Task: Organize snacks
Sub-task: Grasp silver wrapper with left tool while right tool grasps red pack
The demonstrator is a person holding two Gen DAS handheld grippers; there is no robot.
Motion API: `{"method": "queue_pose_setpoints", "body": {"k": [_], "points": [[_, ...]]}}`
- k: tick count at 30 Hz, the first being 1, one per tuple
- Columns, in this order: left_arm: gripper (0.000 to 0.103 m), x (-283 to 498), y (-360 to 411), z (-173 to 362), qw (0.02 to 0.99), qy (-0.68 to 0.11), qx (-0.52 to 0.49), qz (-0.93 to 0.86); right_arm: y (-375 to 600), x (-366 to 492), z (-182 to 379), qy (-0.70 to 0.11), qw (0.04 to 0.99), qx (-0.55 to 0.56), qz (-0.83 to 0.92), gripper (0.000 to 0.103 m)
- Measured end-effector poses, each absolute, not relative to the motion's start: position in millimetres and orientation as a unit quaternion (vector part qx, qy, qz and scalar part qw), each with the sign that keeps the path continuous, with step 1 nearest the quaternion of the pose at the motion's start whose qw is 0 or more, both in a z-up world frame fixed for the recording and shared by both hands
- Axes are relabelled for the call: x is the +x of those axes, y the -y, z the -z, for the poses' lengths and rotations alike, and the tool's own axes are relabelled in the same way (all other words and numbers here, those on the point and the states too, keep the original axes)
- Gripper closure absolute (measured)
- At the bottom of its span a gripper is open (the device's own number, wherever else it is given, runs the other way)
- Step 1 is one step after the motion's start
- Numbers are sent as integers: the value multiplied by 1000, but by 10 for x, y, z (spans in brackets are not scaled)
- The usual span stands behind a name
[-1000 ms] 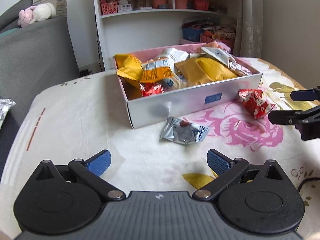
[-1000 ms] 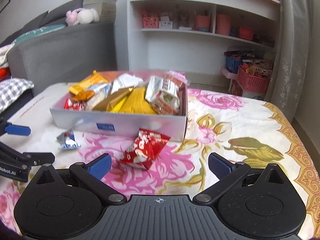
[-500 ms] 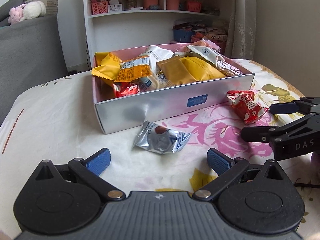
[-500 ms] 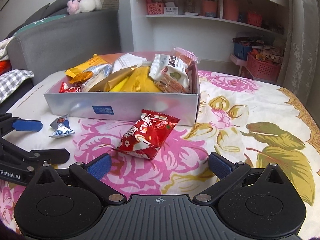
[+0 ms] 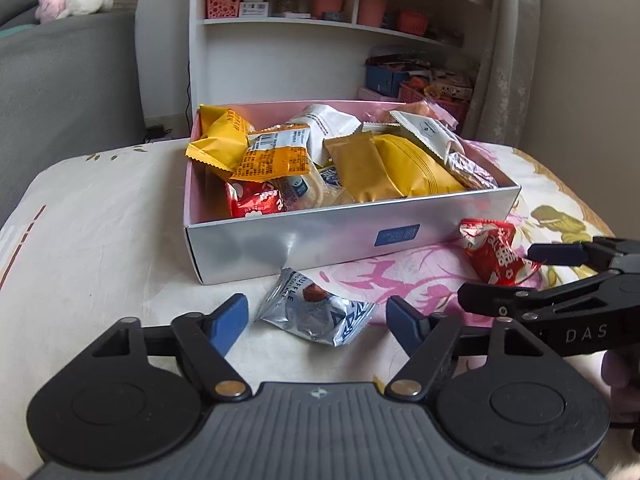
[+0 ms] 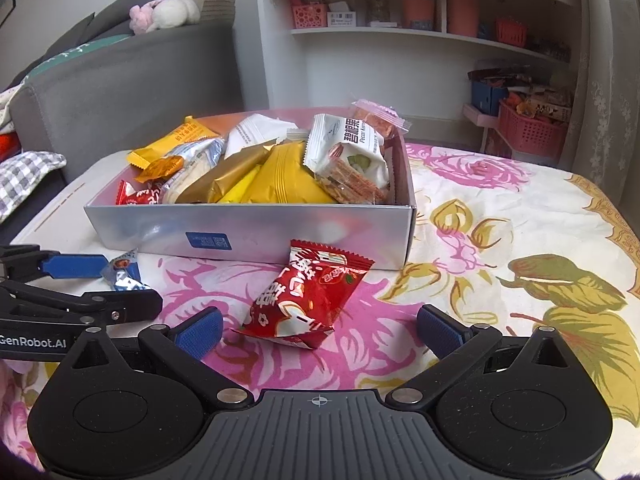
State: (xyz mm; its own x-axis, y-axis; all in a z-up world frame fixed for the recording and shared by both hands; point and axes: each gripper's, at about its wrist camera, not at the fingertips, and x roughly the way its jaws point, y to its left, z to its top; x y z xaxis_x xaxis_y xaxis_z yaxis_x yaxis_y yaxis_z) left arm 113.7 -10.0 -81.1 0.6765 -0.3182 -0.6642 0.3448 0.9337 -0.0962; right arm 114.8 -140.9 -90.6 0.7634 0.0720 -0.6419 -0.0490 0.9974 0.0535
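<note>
With the box just ahead, the left tongs have just been closing around the silver packet without gripping it, while the right tongs gape around the red packet, both ready for boxing.

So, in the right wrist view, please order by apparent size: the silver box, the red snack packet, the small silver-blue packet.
1. Silver box, clearly largest.
2. Red snack packet, though it lies nearer the camera, which enlarges it.
3. Small silver-blue packet, smallest; partly hidden behind the other gripper, so its full size is unsure.
</note>
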Motion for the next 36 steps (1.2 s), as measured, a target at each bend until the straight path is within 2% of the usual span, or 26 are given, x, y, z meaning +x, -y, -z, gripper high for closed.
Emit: {"method": "queue_pose_setpoints", "body": {"k": [7, 12, 15, 17, 19, 28, 36], "points": [[51, 1144, 101, 765, 915, -366, -10, 169, 1372, 1155, 866, -339, 940, 18, -27, 3], [58, 1157, 88, 741, 912, -374, -22, 168, 1388, 1166, 840, -339, 940, 23, -23, 16], [61, 1151, 92, 722, 911, -375, -21, 170, 1411, 1177, 836, -343, 939, 26, -20, 35], [66, 1156, 99, 717, 909, -378, -22, 173, 1425, 1181, 823, -343, 939, 27, -18, 54], [68, 1152, 104, 711, 908, -380, -22, 176, 1444, 1182, 806, -346, 938, 32, -18, 64], [73, 1116, 103, 664, 901, -389, -22, 190, 1479, 1165, 724, -354, 934, 52, -20, 66], [74, 1057, 67, 581, 897, -392, -31, 202, 1482, 1122, 648, -358, 930, 75, -30, 67]]}}
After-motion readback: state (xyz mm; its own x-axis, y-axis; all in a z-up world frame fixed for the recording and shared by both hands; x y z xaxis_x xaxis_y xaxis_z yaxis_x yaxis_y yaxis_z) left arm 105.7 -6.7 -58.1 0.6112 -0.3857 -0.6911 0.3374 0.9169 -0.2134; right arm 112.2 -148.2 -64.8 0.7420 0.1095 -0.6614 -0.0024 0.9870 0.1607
